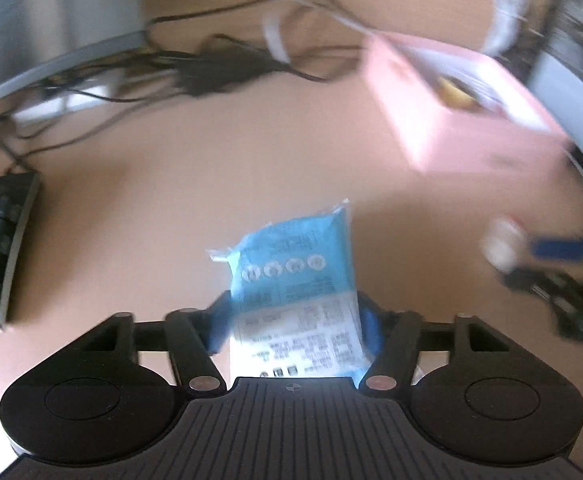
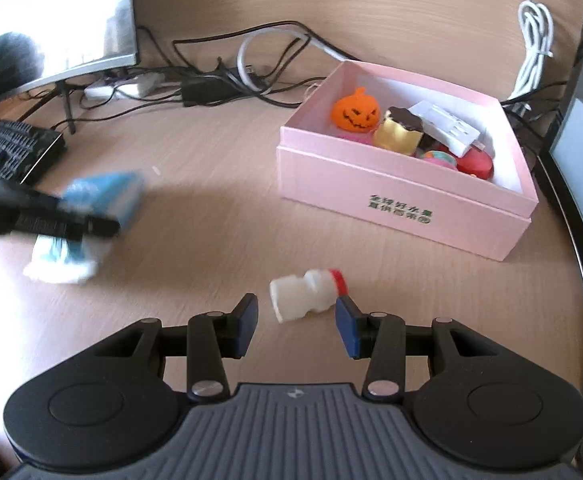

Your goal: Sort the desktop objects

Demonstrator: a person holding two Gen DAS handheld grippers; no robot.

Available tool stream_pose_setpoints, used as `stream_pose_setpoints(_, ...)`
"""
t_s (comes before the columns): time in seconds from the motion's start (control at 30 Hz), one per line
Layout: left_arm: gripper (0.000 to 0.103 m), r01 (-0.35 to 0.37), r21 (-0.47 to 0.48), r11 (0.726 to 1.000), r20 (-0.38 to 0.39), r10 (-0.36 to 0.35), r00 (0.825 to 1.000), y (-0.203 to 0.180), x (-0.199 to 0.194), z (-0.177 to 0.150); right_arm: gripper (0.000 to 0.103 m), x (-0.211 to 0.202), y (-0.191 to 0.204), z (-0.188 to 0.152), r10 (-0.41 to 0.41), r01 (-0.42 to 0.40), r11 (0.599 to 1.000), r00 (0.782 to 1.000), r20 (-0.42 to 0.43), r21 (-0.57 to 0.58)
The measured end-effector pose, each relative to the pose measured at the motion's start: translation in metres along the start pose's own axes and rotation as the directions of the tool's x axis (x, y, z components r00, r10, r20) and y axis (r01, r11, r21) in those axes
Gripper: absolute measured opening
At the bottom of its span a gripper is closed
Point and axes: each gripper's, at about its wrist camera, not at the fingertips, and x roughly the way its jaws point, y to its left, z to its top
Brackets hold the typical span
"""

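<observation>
We've got two things in play on the desk (image 2: 219,216), w/ the pink box (image 2: 407,200) as the likely drop spot. We read this as mid-sort: box already holds a pumpkin toy (image 2: 356,111) and other bits.

Right gripper (image 2: 296,326): jaws partly apart, nothing pressed between the pads. The small white bottle (image 2: 305,294) w/ red cap (image 2: 339,278) lies on its side just ahead of the fingertips, roughly centred on the gap. Its long axis runs across the gap, base toward the left pad, cap toward the right pad and tipped a bit away from us. So the relation that counts: the bottle lies lengthwise between the pads, not across them. We'd judge a straight close would squeeze it end to end, cap to base, which looks slippy; a wrist roll first may suit better.

Left gripper (image 1: 295,320): the blue-and-white packet (image 1: 295,288) sits between its fingers, standing up out of the jaws, long axis pointing away from the camera, blue end far, white printed end near. The frame is blurred, so we can't be sure, but the pads appear to bear on its sides, so prob. held. In the right wrist view the same packet (image 2: 103,196) shows clear of the desk, well left of the box.

Right hand is plainly nearer the bottle; the box lies ahead and to the right of it, near.
</observation>
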Motion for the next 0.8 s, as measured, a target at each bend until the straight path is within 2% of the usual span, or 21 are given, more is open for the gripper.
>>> stream_pose_setpoints(0.1, 0.095, 0.035, 0.032, 0.999, 0.003, -0.036, 0.999, -0.015, -0.01, -0.016, 0.043, 0.003, 0.005, -0.005, -0.001, 0.001, 1.0, 1.0, -0.005, -0.031)
stream_pose_setpoints(0.13, 0.096, 0.035, 0.042, 0.999, 0.007, -0.035, 0.999, -0.018, -0.013, -0.019, 0.043, 0.003, 0.007, -0.005, -0.001, 0.001, 0.999, 1.0, -0.008, -0.039)
stream_pose_setpoints(0.23, 0.097, 0.011, 0.062, 0.998, 0.012, -0.012, 1.0, -0.021, -0.018, -0.023, 0.045, 0.0, 0.009, -0.006, -0.005, 0.005, 0.999, 1.0, 0.005, -0.041)
stream_pose_setpoints(0.3, 0.1, -0.01, 0.047, 0.999, 0.008, 0.01, 1.0, -0.017, -0.018, -0.022, 0.058, -0.005, 0.008, -0.006, -0.008, 0.009, 0.999, 1.0, 0.021, -0.036)
stream_pose_setpoints(0.37, 0.1, -0.048, 0.03, 0.998, -0.002, 0.048, 0.999, -0.013, -0.016, -0.023, 0.066, -0.01, 0.007, -0.007, -0.021, 0.022, 0.999, 0.999, 0.038, -0.032)
stream_pose_setpoints(0.63, 0.101, -0.191, -0.101, 0.976, 0.019, 0.194, 0.981, 0.016, -0.023, -0.022, 0.067, -0.023, -0.002, -0.022, -0.059, 0.059, 0.998, 0.998, 0.035, -0.008)
stream_pose_setpoints(0.7, 0.101, -0.203, -0.132, 0.97, 0.013, 0.206, 0.978, 0.021, -0.023, -0.022, 0.068, -0.022, -0.004, -0.026, -0.066, 0.066, 0.998, 0.998, 0.022, -0.004)
stream_pose_setpoints(0.8, 0.101, -0.183, -0.171, 0.968, 0.013, 0.188, 0.982, 0.027, -0.027, -0.023, 0.068, -0.02, -0.003, -0.028, -0.069, 0.069, 0.997, 0.998, 0.01, -0.02)
